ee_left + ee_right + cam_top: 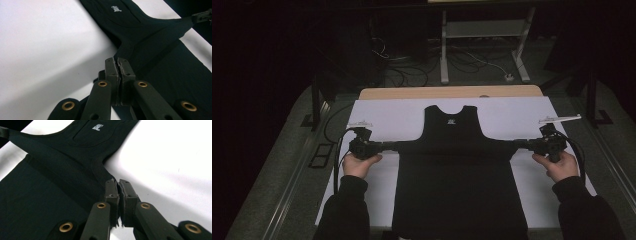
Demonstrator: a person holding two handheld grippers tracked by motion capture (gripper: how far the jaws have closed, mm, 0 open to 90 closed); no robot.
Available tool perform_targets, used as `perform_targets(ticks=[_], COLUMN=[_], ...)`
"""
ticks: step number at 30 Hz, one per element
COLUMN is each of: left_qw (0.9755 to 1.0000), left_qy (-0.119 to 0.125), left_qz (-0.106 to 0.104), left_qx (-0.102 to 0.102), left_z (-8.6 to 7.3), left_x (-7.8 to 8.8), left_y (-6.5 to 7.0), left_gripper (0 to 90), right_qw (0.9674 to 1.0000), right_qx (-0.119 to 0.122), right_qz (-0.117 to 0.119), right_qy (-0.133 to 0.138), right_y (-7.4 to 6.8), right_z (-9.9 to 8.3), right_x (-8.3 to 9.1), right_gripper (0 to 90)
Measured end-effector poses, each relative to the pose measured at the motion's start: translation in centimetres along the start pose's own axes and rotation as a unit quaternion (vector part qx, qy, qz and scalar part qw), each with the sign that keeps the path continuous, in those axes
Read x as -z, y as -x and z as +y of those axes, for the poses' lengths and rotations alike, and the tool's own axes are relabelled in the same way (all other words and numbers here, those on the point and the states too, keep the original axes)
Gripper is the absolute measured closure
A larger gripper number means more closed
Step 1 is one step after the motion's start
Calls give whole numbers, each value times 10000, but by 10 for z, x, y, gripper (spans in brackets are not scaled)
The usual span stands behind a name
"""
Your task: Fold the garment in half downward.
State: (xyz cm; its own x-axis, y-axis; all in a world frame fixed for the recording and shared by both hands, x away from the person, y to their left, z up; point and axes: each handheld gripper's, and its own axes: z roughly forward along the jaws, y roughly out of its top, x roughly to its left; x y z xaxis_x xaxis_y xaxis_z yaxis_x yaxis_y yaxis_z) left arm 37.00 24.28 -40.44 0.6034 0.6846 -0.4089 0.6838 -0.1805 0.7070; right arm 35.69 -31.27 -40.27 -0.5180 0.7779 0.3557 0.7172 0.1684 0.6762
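Nearest us, the left gripper (pixel 388 146) is clamped tight on one side edge of the black vest (pixel 459 165), and the right gripper (pixel 521 144) is pinched on the opposite edge, pulling it taut between them. The vest lies flat on the white sheet (pixel 382 117), its neck end pointing away. It looks soft, light and floppy, so seams and corners seem the best holds. Beyond, the wooden table edge (pixel 412 93).

Matt black cloth vest (pixel 453 150); smooth white sheet (pixel 382 117), probably paper; wooden tabletop (pixel 412 93).
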Motion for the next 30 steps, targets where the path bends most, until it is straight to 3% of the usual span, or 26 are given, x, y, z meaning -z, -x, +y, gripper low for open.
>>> perform_targets(ticks=[19, 30], left_qw=[9995, 9980], left_qy=[-307, -602], left_qz=[-65, -182], left_qx=[-27, 90], left_z=[-18, -30], left_x=[10, 8], left_y=[12, 15], left_gripper=[869, 869], right_qw=[9998, 9987], right_qx=[0, -57], right_qz=[109, 117], right_qy=[-181, -500], right_y=[-10, -12], right_z=[-20, -32], right_x=[10, 7], right_gripper=[847, 846])
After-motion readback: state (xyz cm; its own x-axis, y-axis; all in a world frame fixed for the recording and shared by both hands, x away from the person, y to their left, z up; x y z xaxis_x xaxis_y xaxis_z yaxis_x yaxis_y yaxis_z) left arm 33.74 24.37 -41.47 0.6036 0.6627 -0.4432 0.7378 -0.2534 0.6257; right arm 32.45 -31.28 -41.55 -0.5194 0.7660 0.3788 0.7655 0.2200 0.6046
